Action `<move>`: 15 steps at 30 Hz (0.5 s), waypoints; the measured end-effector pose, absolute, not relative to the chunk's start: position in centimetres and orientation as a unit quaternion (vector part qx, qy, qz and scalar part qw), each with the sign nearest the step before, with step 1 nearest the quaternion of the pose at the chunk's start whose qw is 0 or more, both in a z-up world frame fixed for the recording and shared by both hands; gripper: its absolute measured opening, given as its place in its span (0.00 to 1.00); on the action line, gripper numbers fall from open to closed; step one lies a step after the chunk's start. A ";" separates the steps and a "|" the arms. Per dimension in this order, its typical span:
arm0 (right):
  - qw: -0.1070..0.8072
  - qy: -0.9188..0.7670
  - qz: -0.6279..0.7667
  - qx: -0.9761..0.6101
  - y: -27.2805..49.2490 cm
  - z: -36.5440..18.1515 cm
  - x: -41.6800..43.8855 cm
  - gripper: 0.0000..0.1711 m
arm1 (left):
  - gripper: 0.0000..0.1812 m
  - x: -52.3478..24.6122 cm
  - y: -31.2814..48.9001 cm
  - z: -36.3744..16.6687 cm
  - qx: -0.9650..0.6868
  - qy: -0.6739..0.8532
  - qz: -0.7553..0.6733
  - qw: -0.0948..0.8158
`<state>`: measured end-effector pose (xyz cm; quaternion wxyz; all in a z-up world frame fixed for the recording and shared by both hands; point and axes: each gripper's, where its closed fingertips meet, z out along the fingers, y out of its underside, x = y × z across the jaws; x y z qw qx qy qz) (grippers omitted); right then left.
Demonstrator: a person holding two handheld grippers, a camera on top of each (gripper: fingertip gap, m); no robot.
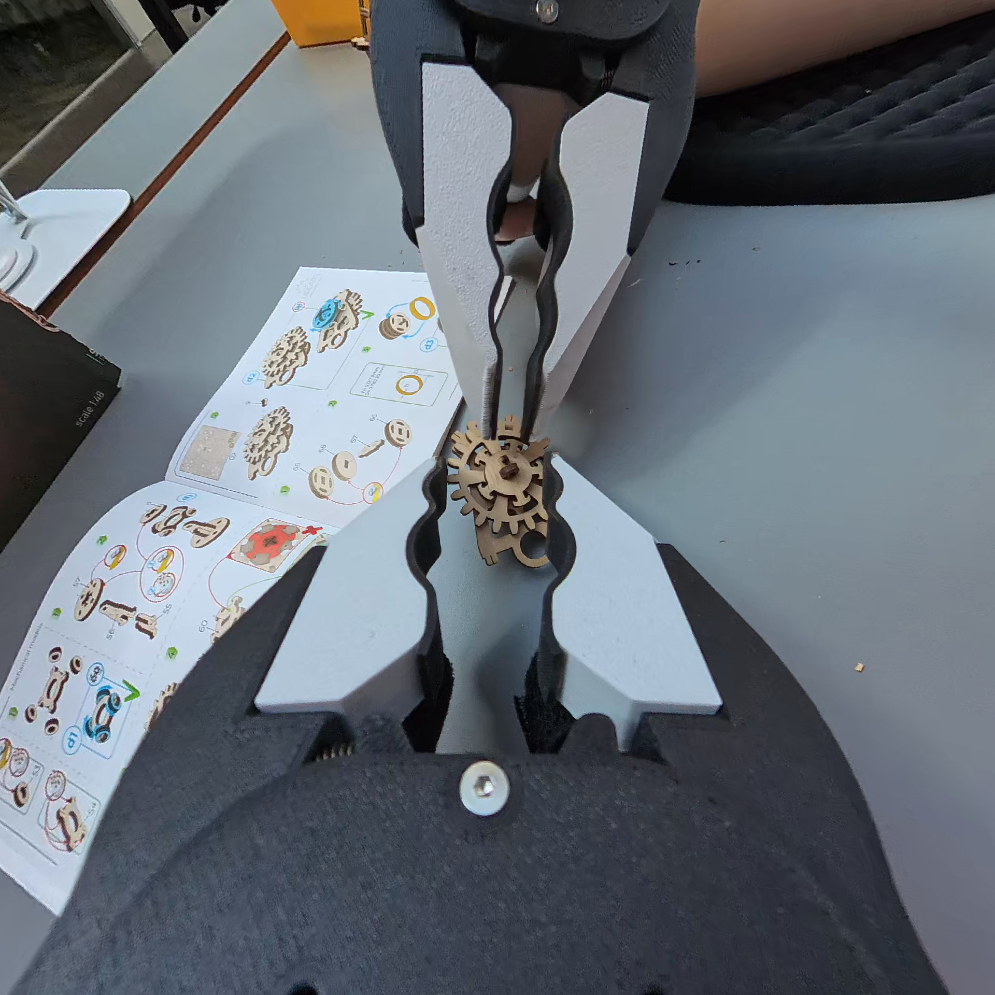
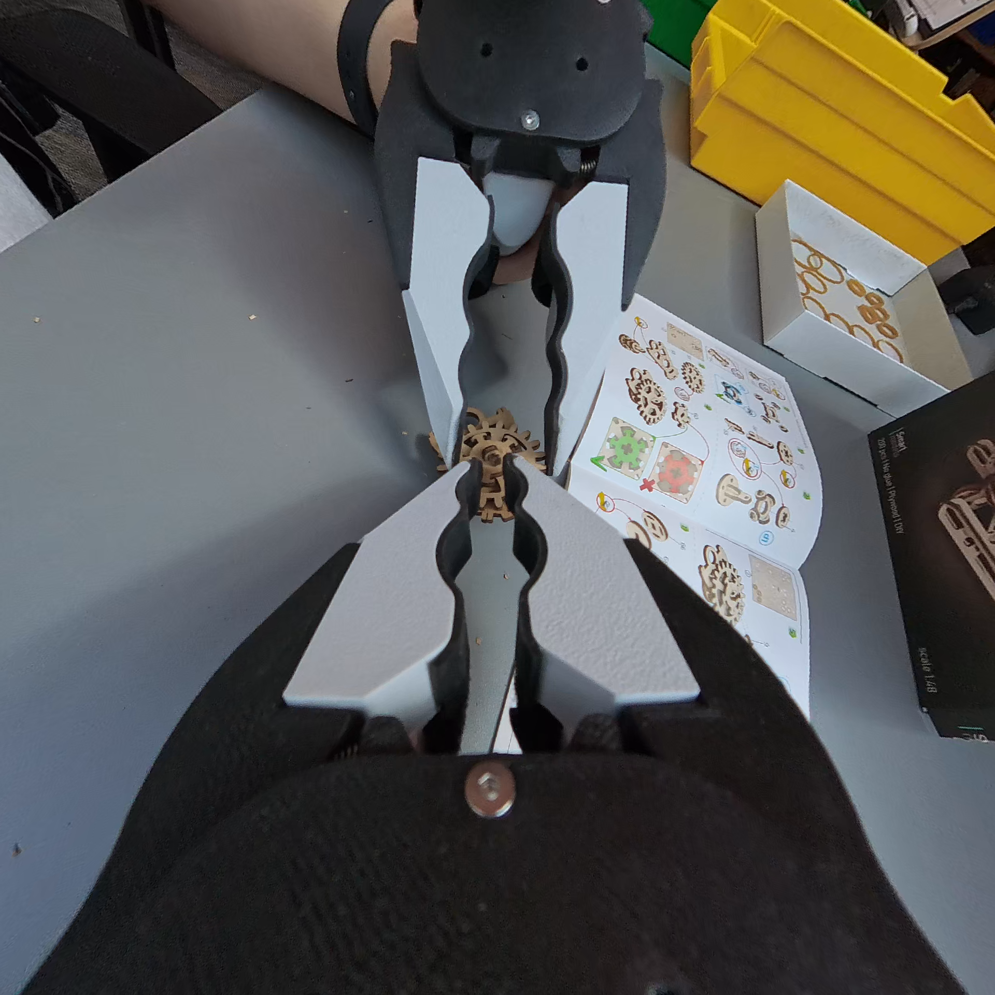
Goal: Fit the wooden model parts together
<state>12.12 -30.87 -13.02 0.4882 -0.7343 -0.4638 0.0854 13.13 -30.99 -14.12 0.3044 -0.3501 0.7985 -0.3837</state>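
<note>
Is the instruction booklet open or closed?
Open. The instruction booklet lies spread on the grey table, two illustrated pages visible either side of its centre fold.

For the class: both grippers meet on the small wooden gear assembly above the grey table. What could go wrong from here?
1. The left gripper and right gripper both clamp the thin laser-cut wooden gear assembly; pulling against each other might snap its teeth.
2. If either slips, it may drop onto the grey table or the open instruction booklet.
</note>
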 end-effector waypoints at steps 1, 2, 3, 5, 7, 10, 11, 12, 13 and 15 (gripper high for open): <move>0.492 -0.468 0.082 -0.729 -30.8 -12.9 12.1 0.06 | 0.19 13.1 -31.1 -14.1 -0.347 0.800 -0.387 0.300; 0.493 -0.474 0.081 -0.725 -30.8 -12.8 12.0 0.07 | 0.19 13.0 -31.2 -14.1 -0.340 0.803 -0.390 0.296; 0.490 -0.479 0.084 -0.723 -30.9 -12.9 11.9 0.08 | 0.19 12.9 -31.4 -14.1 -0.332 0.806 -0.391 0.295; 0.485 -0.485 0.092 -0.722 -30.9 -13.0 11.7 0.08 | 0.19 12.9 -31.7 -14.1 -0.316 0.811 -0.390 0.300; 0.466 -0.499 0.101 -0.724 -31.1 -13.5 11.6 0.05 | 0.19 12.8 -32.0 -14.1 -0.303 0.815 -0.391 0.300; 0.453 -0.502 0.130 -0.725 -31.4 -13.6 11.3 0.03 | 0.19 12.6 -32.3 -14.1 -0.290 0.820 -0.396 0.295; 0.451 -0.499 0.139 -0.727 -31.5 -13.6 11.3 0.03 | 0.19 12.6 -32.3 -14.1 -0.288 0.821 -0.398 0.292; 0.447 -0.498 0.147 -0.728 -31.6 -13.6 11.2 0.02 | 0.19 12.5 -32.4 -14.1 -0.286 0.822 -0.400 0.288; 0.445 -0.496 0.155 -0.730 -31.7 -13.6 11.2 0.02 | 0.19 12.5 -32.5 -14.1 -0.284 0.823 -0.402 0.285; 0.441 -0.488 0.162 -0.735 -31.7 -13.6 11.3 0.02 | 0.19 12.6 -32.5 -14.1 -0.286 0.822 -0.403 0.283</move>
